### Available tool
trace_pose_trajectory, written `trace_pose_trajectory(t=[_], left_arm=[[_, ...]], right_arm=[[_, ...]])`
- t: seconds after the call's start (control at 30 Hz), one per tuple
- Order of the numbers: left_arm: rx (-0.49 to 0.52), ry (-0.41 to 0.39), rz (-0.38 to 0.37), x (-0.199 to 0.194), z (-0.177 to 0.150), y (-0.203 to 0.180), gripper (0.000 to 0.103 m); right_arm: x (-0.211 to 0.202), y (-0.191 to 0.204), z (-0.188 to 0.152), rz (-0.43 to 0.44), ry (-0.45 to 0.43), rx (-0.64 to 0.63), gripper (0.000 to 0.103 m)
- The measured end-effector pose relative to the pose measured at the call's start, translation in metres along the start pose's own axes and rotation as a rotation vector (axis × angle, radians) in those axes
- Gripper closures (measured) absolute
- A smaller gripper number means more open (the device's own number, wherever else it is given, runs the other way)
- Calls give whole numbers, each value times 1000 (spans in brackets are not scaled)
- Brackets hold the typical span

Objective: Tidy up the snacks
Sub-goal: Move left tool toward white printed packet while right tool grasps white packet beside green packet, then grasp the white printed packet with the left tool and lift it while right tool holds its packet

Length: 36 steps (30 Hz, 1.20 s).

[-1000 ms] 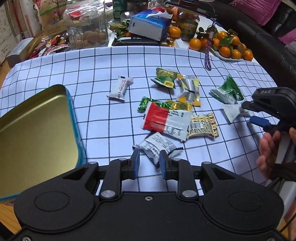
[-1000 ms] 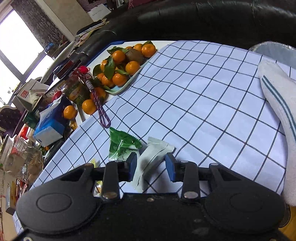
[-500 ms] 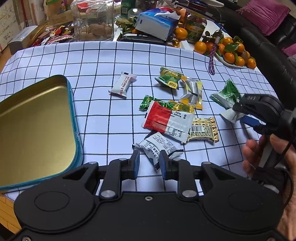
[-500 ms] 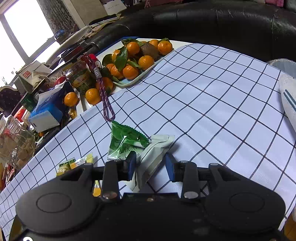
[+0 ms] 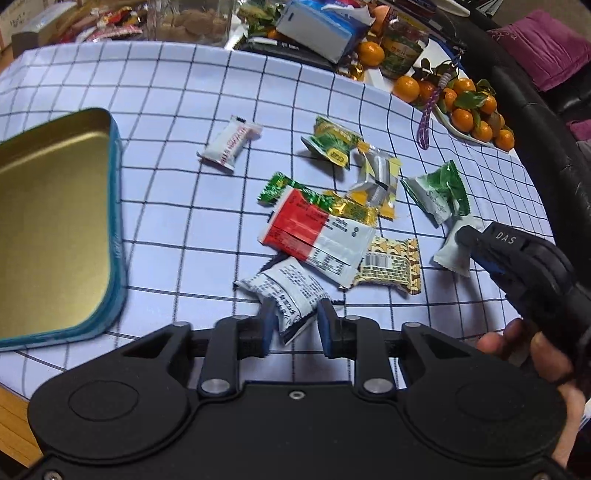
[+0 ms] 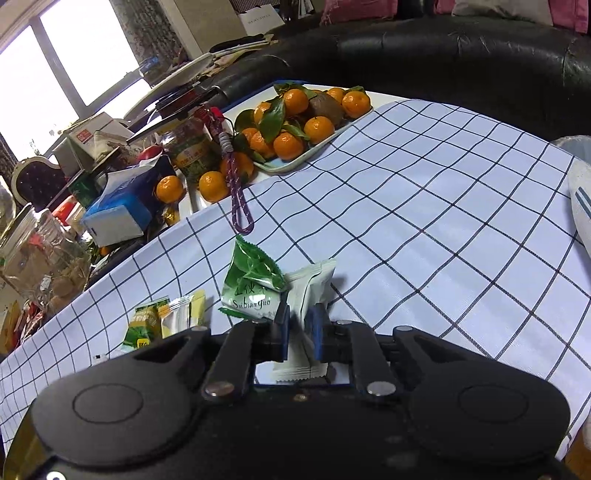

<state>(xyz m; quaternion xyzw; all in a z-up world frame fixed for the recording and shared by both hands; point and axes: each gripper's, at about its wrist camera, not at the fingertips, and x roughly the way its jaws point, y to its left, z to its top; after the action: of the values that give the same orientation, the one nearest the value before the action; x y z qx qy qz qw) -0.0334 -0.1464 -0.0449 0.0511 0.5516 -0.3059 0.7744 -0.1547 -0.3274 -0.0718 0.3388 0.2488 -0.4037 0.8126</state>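
Observation:
Several wrapped snacks lie loose on the checked cloth [image 5: 177, 206]: a red-and-white packet [image 5: 317, 236], a yellow patterned one [image 5: 393, 264], a white candy [image 5: 229, 143] and a green leaf packet [image 5: 436, 194]. An open gold tin [image 5: 116, 221] lies at the left. My left gripper [image 5: 297, 323] straddles a grey-white packet [image 5: 291, 291] that lies on the cloth; its jaws are opening. My right gripper [image 6: 300, 325] is shut on a pale white-green packet [image 6: 310, 284], beside the green leaf packet [image 6: 255, 288]. In the left wrist view the right gripper [image 5: 476, 251] holds that packet [image 5: 452, 253].
A tray of tangerines [image 6: 295, 166], a jar [image 6: 192, 151], a blue tissue box [image 5: 317, 26] and a purple cord [image 6: 238, 199] crowd the cloth's far edge. A black sofa [image 6: 443, 55] curves behind. A person's hand [image 5: 532, 354] holds the right gripper.
The right jaws have closed onto the pale packet. The left jaws have widened around the grey-white packet. Both grippers have rolled a little.

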Motion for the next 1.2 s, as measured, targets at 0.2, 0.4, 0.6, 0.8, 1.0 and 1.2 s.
trace_pose_trajectory(t=[0.2,0.4,0.6,0.8,1.0,1.2], left_arm=[[-47,25,14,15,2,-2,60],[-116,22,6,20,6,0,60],[-155,9,-22,17,5,7,72],[-130,-28,11,6,4,7,75],[-133,-56,22,-13,4,15,88],[-120,-96,72,-33,5,26,98]], right_arm=[[-2,-8,-2,53,-16,-23,89],[-2,-17,-1,71,-23,21,90],[-1,-10,-1,27,-26,-19,86],[10,0,-3,-16,-14,-79,66],[14,15,-10,-63,-28,-175,64],[8,23,-17,-53,-34,-211,81]])
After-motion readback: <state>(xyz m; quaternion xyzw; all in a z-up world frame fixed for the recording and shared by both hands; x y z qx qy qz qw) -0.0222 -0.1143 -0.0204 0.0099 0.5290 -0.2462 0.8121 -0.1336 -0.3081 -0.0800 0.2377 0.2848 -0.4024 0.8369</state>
